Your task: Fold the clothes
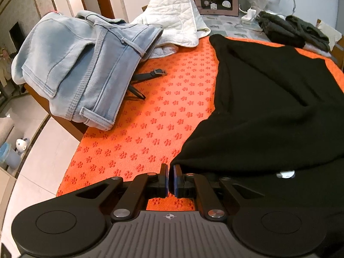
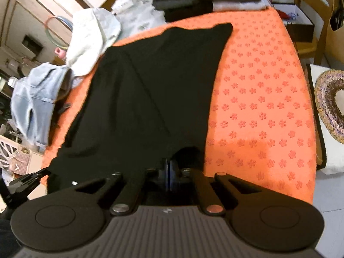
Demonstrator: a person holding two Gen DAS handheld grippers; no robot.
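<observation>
Through my left wrist camera, my left gripper (image 1: 169,168) hangs over the near edge of the orange flower-patterned mat (image 1: 150,116). My blue pads stand nearly together, pinching the near left corner of the black garment (image 1: 268,99). That garment is spread across the right half of the mat, running from the near edge toward the far edge. A pair of light blue jeans (image 1: 75,68) is heaped on the mat's left edge, partly hanging off it. A dark belt (image 1: 148,75) lies just beside the jeans, on the mat. A white quilted cloth (image 1: 174,17) is bunched at the far left corner, and dark green clothes (image 1: 288,30) sit past the far edge.

Through my right wrist camera, my right gripper (image 2: 171,165) is clenched, with the black garment's (image 2: 150,81) near edge bunched at my pads. The cloth lies on the left half of the mat (image 2: 258,107) here, its far corner pointing to the far edge. The jeans (image 2: 34,103) sit at the left edge, and my other gripper (image 2: 28,179) shows at the near left corner. This view is blurred.
</observation>
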